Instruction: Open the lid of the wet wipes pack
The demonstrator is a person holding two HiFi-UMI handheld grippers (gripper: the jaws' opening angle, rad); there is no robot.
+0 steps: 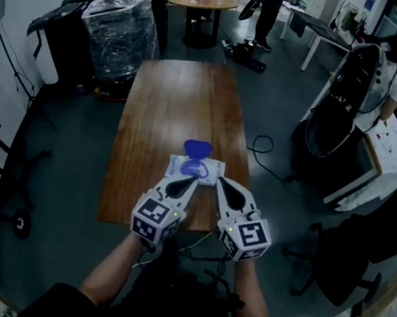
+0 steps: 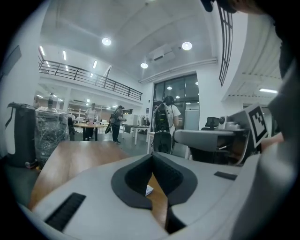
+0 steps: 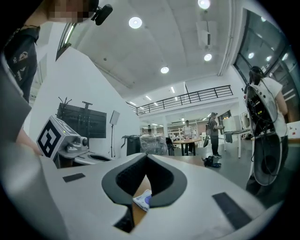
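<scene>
The white wet wipes pack (image 1: 196, 169) lies on the wooden table (image 1: 184, 102) near its front edge. Its blue lid (image 1: 198, 149) stands flipped back on the far side, showing a blue-ringed opening. My left gripper (image 1: 190, 181) and right gripper (image 1: 220, 183) hover side by side just at the pack's near edge, both pointing away from me. In the left gripper view the left gripper (image 2: 152, 156) has its jaws together, with a sliver of the pack (image 2: 148, 190) below them. In the right gripper view the right gripper (image 3: 146, 156) looks the same, shut and empty, above the pack (image 3: 143, 200).
A plastic-wrapped stack (image 1: 121, 26) stands beyond the table's far left corner, and a round table (image 1: 202, 0) further back. A person (image 1: 395, 78) stands beside a white desk at the right. An office chair (image 1: 345, 251) and a floor cable (image 1: 261, 144) are to the right.
</scene>
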